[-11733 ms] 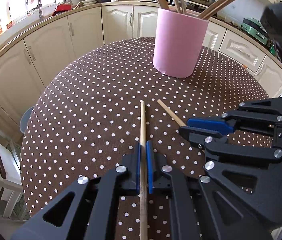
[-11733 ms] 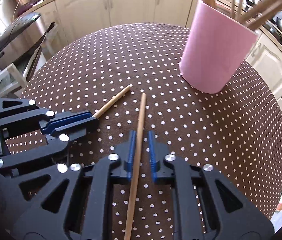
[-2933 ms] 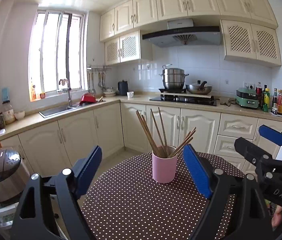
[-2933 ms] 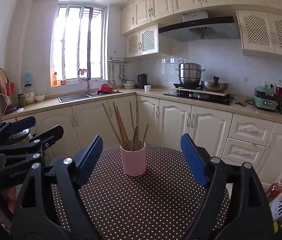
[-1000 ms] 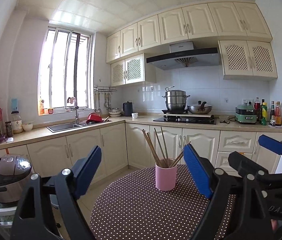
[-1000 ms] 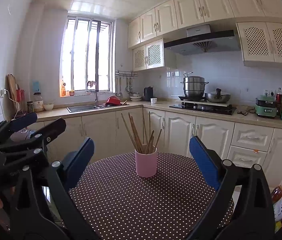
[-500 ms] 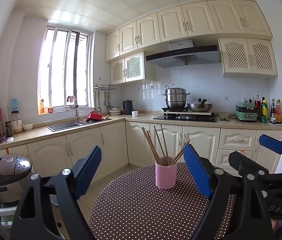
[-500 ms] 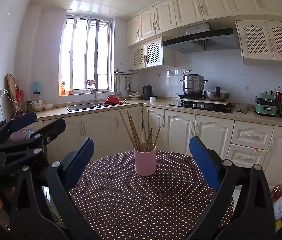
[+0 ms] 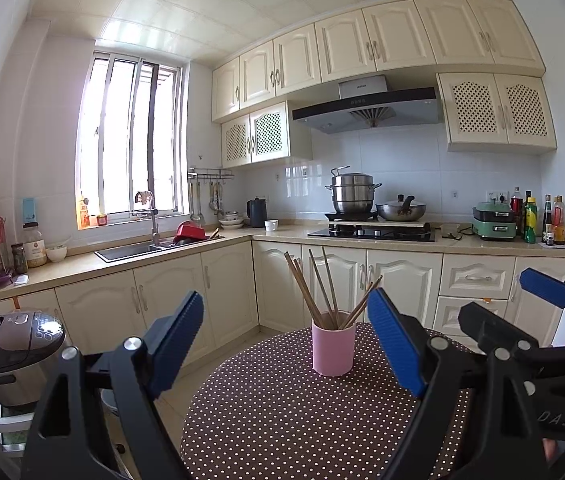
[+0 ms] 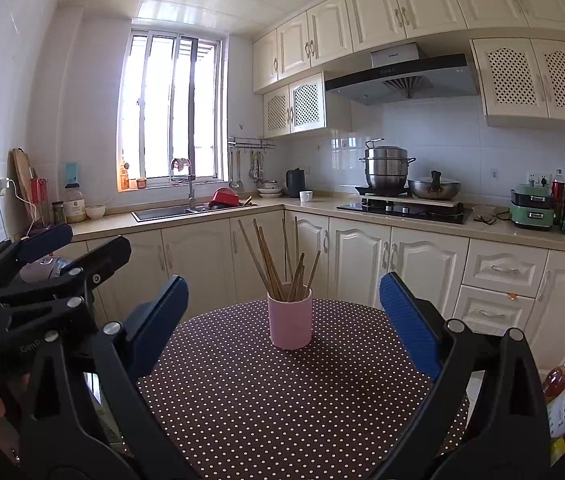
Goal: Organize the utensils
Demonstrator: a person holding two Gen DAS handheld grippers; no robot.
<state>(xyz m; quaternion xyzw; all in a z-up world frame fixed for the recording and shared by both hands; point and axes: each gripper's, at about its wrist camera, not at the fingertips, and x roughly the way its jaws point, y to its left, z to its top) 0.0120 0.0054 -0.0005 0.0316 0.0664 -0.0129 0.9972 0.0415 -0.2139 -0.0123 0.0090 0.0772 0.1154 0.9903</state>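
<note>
A pink cup stands upright on the round brown polka-dot table, with several wooden chopsticks standing in it. It also shows in the right wrist view, chopsticks leaning outward. My left gripper is wide open and empty, held back from the table, well short of the cup. My right gripper is wide open and empty, likewise held back. Each gripper shows at the edge of the other's view: the right one, the left one.
Cream kitchen cabinets and a counter with a sink and a stove with pots run behind the table. A rice cooker stands at the left. Bottles stand low at the right.
Compared with 11.7 s ago, both grippers have let go of their chopsticks and pulled far back from the table. Over the last second both views stay almost still.
</note>
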